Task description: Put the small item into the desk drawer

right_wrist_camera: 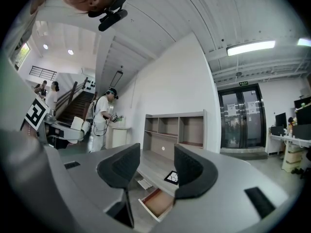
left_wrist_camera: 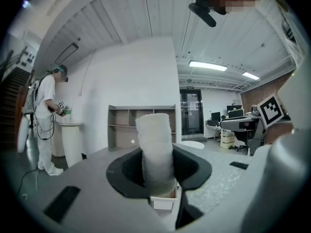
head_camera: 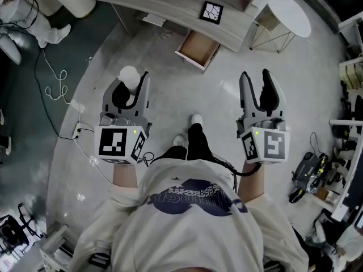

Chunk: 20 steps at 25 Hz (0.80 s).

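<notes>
The left claw (head_camera: 131,83) is clenched on the small item, a white fuzzy roll (left_wrist_camera: 155,149) that stands upright between the pads with its top poking above them. The right claw (head_camera: 256,86) is released; nothing sits between its jaws, and the desk is visible through the gap.

The drawer (head_camera: 197,47) lies open at the upper middle of the head view, pulled out from under the front edge of the desk (head_camera: 164,1). Both claws are well apart from it, with bare floor between.

The step in hand looks like the carry toward the drawer. To do it well:

- Keep the squeeze even. The roll looks soft, so a slack hold could let it tip out.
- Aim the left claw at the middle of the drawer's opening, coming in from the front and not over the desk top.
- Bring the roll down inside the drawer's walls before letting go, since it may topple or roll.
- Keep the right claw off to the right, clear of the drawer front. A knock there could push the drawer shut.
</notes>
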Tool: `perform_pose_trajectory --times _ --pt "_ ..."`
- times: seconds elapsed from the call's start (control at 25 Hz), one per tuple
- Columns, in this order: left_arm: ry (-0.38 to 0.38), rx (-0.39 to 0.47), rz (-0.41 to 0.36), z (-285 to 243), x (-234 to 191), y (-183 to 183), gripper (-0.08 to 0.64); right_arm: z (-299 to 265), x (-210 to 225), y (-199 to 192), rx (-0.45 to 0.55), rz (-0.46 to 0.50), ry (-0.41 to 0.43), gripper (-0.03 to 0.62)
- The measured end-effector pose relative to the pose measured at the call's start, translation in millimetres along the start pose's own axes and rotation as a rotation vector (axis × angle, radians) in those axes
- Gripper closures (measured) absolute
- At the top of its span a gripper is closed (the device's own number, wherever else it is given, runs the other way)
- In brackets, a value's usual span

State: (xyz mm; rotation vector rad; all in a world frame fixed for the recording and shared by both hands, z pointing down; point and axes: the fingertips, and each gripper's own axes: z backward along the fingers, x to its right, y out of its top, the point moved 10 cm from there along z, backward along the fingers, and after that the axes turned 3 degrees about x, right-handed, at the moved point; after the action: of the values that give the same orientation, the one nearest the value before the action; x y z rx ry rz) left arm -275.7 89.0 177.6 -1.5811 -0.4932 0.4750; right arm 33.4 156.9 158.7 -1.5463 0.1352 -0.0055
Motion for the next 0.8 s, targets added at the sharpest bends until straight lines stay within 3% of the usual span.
perform_pose_trajectory --times 0.4,0.8 --pt "0.052 -0.023 -0.04 -79 0 4 0.436 -71 63 -22 -0.009 -0.028 0.025 0.387" --pt "0.086 -0.04 -0.056 -163 25 10 0.436 -127 139 -31 -0.011 -0.068 0.061 0.387"
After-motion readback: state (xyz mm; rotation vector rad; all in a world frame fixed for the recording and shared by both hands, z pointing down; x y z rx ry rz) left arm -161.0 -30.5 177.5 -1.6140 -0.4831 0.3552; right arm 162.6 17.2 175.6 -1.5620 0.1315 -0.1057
